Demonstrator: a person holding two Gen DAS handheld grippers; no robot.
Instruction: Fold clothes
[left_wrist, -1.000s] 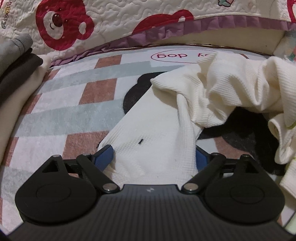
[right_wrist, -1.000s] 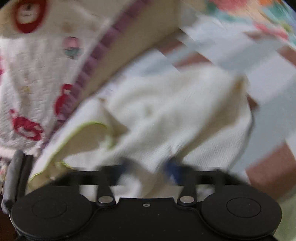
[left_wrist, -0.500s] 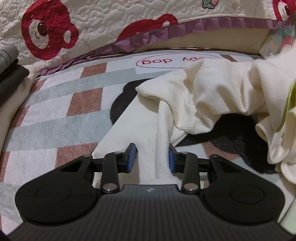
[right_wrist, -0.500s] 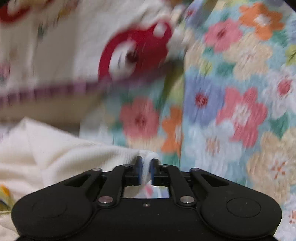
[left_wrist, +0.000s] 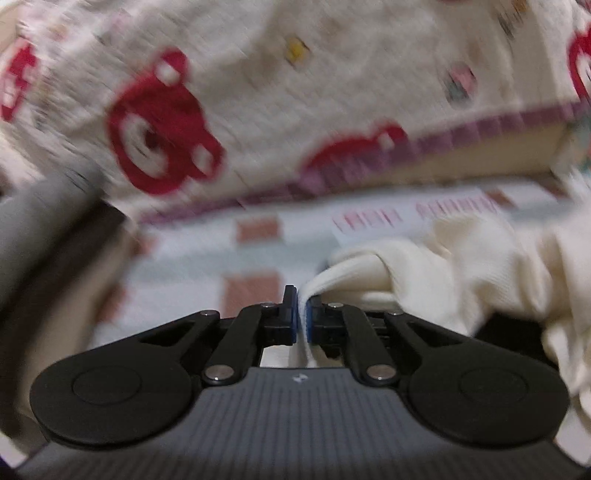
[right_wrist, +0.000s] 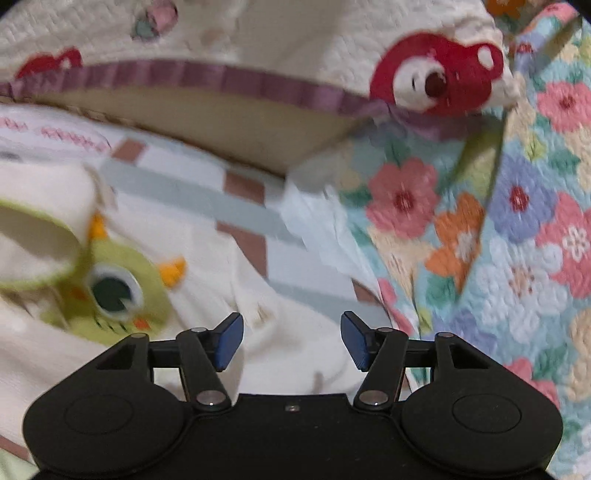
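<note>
The left gripper (left_wrist: 301, 314) is clamped on an edge of the cream garment (left_wrist: 443, 269); a thin fold of the waffle-textured fabric sits between its two blue pads, which are almost together. From this pinch the garment runs to the right in a bunched, wrinkled mass that hangs above the checkered mat (left_wrist: 255, 258). The mat has pale, grey-green and brown squares and some red lettering that is too blurred to read. The whole left wrist view is smeared by motion. Behind the mat there is a white quilted cover (left_wrist: 258, 92) with red bear faces and a purple ruffled border.

The right gripper (right_wrist: 291, 341) has its jaws wide apart and holds nothing. Under and to the left of it lies another part of the cream garment, showing a green cartoon figure (right_wrist: 114, 291) with a large eye and orange details, and an opening with a green trimmed edge (right_wrist: 40, 236). To the right of this gripper there is a floral quilt (right_wrist: 498, 221) with pink, orange and blue flowers on a light blue ground. The bear cover is at the top of this view too.
</note>
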